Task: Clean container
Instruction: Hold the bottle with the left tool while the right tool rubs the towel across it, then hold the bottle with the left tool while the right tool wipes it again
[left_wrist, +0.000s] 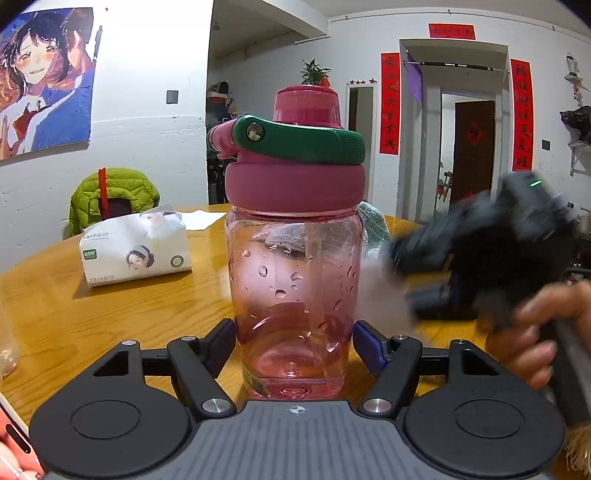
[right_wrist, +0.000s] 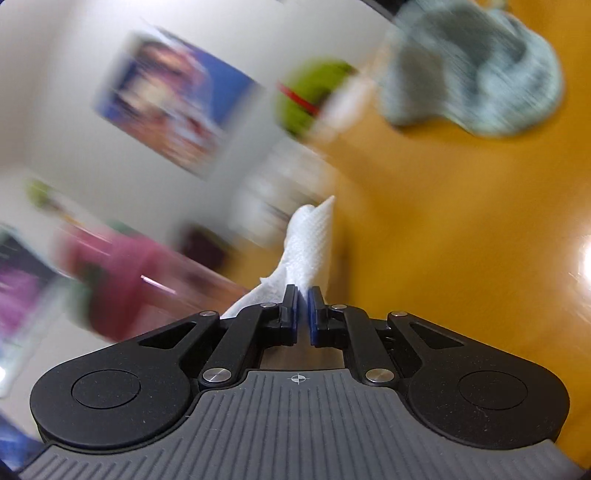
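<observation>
1. Standing upright on the wooden worktop (left_wrist: 110, 295), the pink transparent bottle (left_wrist: 293, 280) is framed between the two fingers of the left gripper (left_wrist: 294, 345); its magenta lid (left_wrist: 295, 184) and green carry handle (left_wrist: 299, 138) are in place.
2. The left jaws are seen set wide, with a blue pad just beside each flank of the bottle near its base; whether the pads actually press on the plastic cannot be told.
3. Water droplets are visible on the bottle wall, though whether they sit on the inner or outer face cannot be told.
4. The right gripper (right_wrist: 303, 312) is pinched almost fully closed on a crumpled white paper towel (right_wrist: 308, 243), which projects forward beyond the fingertips.
5. In the left wrist view the right gripper appears as a motion-blurred dark mass to the right of the bottle, held in a person's hand (left_wrist: 543, 332); the right wrist view is likewise smeared.
6. A tissue pack (left_wrist: 136, 251) lies on the worktop left of the bottle, and a grey-green cloth (right_wrist: 472, 70) rests further off.
7. The step in hand is judged to be the wiping of the bottle's outside with the towel.
8. The next move is judged to call for the towel to be pressed against the wet wall while the bottle is steadied by the left jaws, so that it is not tipped.
</observation>
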